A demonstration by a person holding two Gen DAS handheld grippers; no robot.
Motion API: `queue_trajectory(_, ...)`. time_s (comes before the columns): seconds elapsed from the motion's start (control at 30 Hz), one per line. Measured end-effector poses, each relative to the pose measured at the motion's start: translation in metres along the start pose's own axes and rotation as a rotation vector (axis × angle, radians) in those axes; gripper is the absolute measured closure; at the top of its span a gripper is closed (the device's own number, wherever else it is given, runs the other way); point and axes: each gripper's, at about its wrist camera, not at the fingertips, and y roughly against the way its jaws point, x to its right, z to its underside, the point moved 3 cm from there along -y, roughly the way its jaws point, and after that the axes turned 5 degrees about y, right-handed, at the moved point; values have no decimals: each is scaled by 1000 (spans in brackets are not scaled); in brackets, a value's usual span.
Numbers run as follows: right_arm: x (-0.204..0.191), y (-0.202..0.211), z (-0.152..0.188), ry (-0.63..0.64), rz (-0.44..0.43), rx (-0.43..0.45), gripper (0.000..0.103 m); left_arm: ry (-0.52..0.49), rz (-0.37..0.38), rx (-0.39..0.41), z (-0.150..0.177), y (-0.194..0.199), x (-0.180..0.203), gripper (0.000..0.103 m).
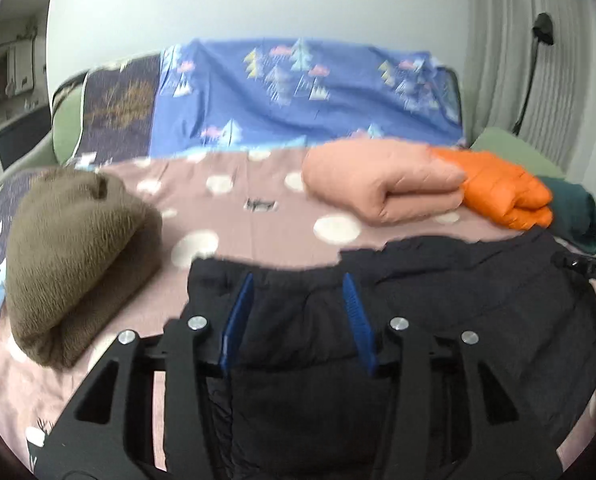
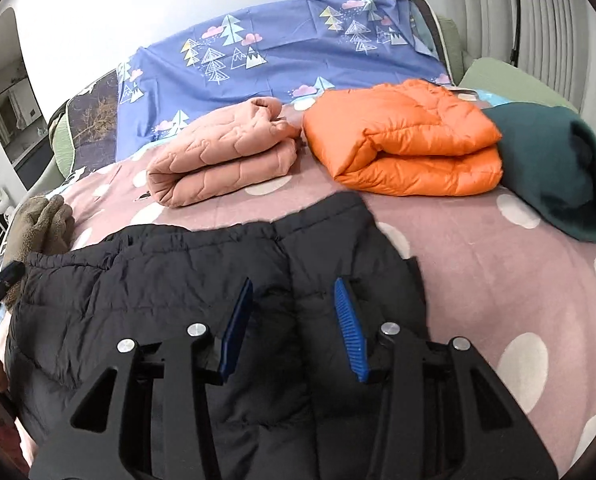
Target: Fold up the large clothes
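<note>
Jacket [image 2: 202,276]: black, puffy, spread on your bed [image 2: 477,280], near edge, both tongs above it.
Left tongs [image 1: 298,320]: spread apart, holding nothing.
Right tongs [image 2: 294,326]: spread apart, holding nothing.
Handling: likely light, soft, slippery; it will spring back.
Hold: pinch the hem or side seams, not padding.
Neighbours: orange bundle [image 2: 409,152] already folded behind.

A home bedroom: patterned bedsheet [image 2: 477,272], blue tree-print cover [image 2: 282,40], folded jackets [image 2: 401,148], wall radiator [image 2: 537,20].
</note>
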Motion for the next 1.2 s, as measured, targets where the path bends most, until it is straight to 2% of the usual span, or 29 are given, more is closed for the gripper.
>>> queue_trajectory(0.1, -4, -15, 7, 31, 49, -32, 59, -7, -48, -57, 8, -26, -4, 56)
queue_trajectory(0.17, 1, -31, 16, 35, 89, -68, 59, 7, -53, -76, 15, -41, -9, 55)
queue_trajectory(0.27, 13, -50, 32, 19, 153, -65, 59, 100, 25, -107, 21, -61, -19, 53)
queue_trajectory(0.3, 14, -51, 34, 13, 150, -56, 59, 121, 39, -109, 22, -66, -21, 53)
queue_trajectory(0.4, 14, -46, 30, 33, 147, -57, 59, 123, 10, -112, 26, -71, -23, 53)
queue_trajectory(0.5, 15, -29, 23, 6, 123, -50, 57, 100, -37, -95, 25, -57, -23, 55)
queue_trajectory(0.53, 13, -21, 19, -14, 106, -41, 56, 105, -40, -84, 22, -48, -23, 55)
queue_trajectory(0.57, 6, -14, 15, -21, 84, -26, 51, 116, -26, -71, 18, -38, -21, 54)
queue_trajectory(0.6, -3, -7, 9, -15, 57, -7, 42, 132, 3, -57, 11, -26, -15, 52)
queue_trajectory(0.67, -30, 0, -4, 33, 36, 22, 34, 137, 62, -37, -1, -8, 4, 45)
queue_trajectory(0.73, -54, -3, -13, 84, 43, 26, 30, 113, 75, -18, -8, 0, 26, 31)
queue_trajectory(0.87, -87, -41, -21, 116, 38, -43, 29, -10, 17, -30, -8, -23, 69, 28)
queue_trajectory(0.93, -88, -64, -17, 109, 45, -82, 28, -39, -24, -85, 0, -52, 77, 26)
queue_trajectory(0.97, -87, -80, -11, 121, 62, -103, 22, -56, -42, -115, 5, -67, 77, 24)
queue_trajectory(1.0, -85, -91, -7, 126, 71, -106, 18, -56, -51, -136, 14, -84, 73, 23)
queue_trajectory(1.1, -80, -103, -2, 106, 48, -112, 17, 14, 3, -150, 18, -94, 60, 23)
queue_trajectory(1.2, -82, -107, 2, 118, 57, -100, 16, -3, -10, -154, 23, -97, 63, 23)
